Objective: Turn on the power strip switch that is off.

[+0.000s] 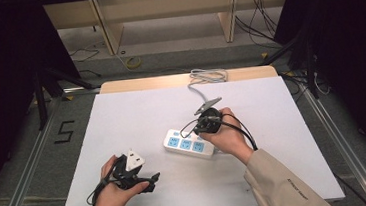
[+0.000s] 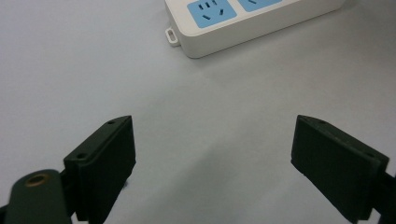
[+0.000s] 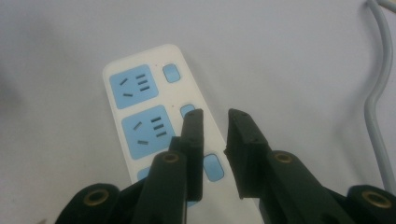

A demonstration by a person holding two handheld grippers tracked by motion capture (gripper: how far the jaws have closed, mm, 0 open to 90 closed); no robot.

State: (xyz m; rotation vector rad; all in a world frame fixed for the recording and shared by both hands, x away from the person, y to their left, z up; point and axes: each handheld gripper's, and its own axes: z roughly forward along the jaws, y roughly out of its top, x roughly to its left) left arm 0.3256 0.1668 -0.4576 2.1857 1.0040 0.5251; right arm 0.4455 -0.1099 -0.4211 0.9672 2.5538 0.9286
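A white power strip [image 1: 189, 143] with blue sockets lies flat near the middle of the white table. My right gripper [image 1: 204, 128] hangs just above the strip's right part. In the right gripper view the strip [image 3: 140, 121] lies under my right gripper [image 3: 215, 114], whose jaws are drawn almost together with a slim gap and nothing in it; the tips are over the row of small blue switch buttons [image 3: 172, 73]. My left gripper [image 1: 150, 180] rests low at the front left. Its jaws [image 2: 215, 126] stand wide apart and empty, facing the strip's end [image 2: 252, 23].
The strip's grey cable [image 1: 207, 75] runs to a coil at the table's far edge and passes along the right side [image 3: 380, 93] in the right gripper view. Wooden shelving [image 1: 163, 9] stands beyond the table. Dark curtains flank both sides.
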